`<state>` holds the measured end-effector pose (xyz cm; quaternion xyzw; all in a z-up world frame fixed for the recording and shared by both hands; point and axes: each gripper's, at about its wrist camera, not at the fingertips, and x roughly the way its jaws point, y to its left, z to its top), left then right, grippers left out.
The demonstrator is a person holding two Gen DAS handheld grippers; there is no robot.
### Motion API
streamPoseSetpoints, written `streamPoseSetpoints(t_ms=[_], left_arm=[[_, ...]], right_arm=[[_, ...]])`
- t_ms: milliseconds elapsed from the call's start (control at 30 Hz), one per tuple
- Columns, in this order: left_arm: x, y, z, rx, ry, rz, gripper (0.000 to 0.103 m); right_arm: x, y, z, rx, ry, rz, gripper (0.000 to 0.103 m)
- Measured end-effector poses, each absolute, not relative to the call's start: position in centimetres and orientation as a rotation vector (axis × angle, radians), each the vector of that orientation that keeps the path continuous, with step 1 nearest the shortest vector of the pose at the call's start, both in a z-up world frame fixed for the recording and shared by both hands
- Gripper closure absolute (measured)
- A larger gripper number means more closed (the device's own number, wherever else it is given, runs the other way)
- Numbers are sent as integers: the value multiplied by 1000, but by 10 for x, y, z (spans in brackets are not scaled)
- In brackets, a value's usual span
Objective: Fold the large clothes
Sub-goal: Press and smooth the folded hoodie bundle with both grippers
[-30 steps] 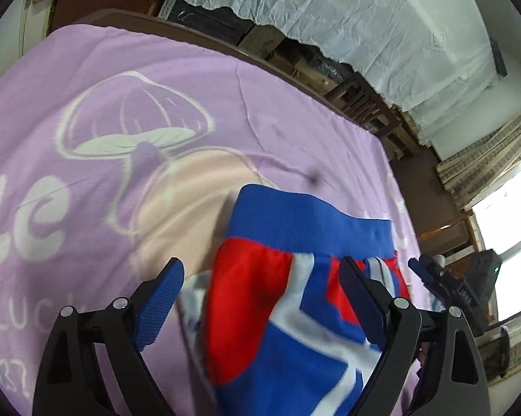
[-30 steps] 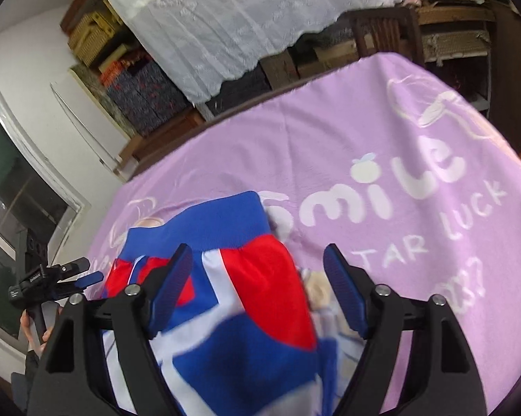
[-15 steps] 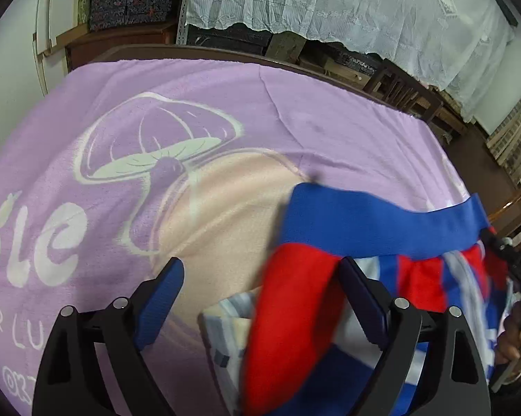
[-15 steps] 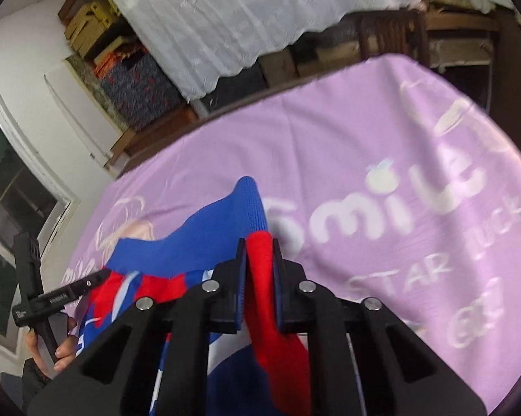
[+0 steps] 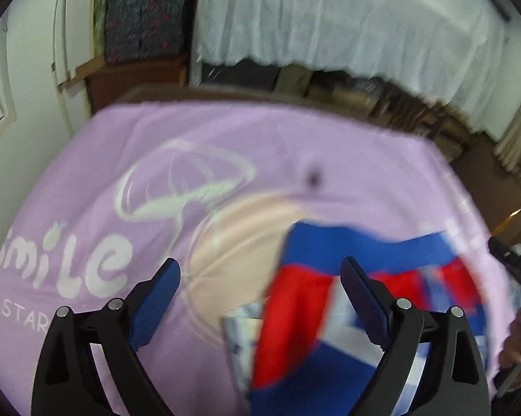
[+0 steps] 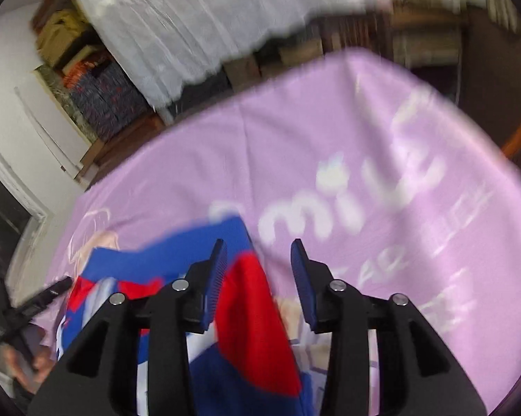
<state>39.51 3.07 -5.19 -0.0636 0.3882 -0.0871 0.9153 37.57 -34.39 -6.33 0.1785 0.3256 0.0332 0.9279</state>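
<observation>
1. Clothes first: your big red, blue and white top (image 5: 295, 315) lies on the purple blanket (image 5: 267, 138); in the left view it sits low and to the right; in the right view (image 6: 253, 315) it sits low and left of the middle; its blue band runs along the far edge.

2. Your left claw (image 5: 260, 294) has its jaws wide apart; the left blue pad (image 5: 154, 303) is over bare purple blanket; the right blue pad (image 5: 363, 306) is over the red and white part of the top; nothing is pinched; I cannot tell if the pads touch the cloth.

3. Your right claw (image 6: 258, 279) has its jaws partway apart and opening; a red fold of the top sticks up between them; it sits close to the left pad (image 6: 213, 284); the right pad (image 6: 304, 284) stands clear of it, with purple blanket showing in the gap; so the cloth is not squeezed.

4. The blanket has a white mushroom drawing (image 5: 184, 187) and the white word "smile" (image 5: 66, 263) on it; both views are blurry.

5. Behind the blanket hangs a white lacy cloth (image 5: 347, 20); dark patterned boxes (image 5: 142, 24) are stacked to its left.

6. At the right edge of the left view you can see a hand (image 5: 515, 346) around a black handle.
</observation>
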Motion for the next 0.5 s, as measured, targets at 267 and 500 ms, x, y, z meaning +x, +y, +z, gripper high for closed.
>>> streamPoseSetpoints(t_ms=[267,500], left_arm=[[326,-12,-18,-61,737,-304,9],[300,-31,-65,4,816,-349,9]], right_arm=[[315,-265,-20,276,629,296,65],[294,-230,-56,321,742,414,65]])
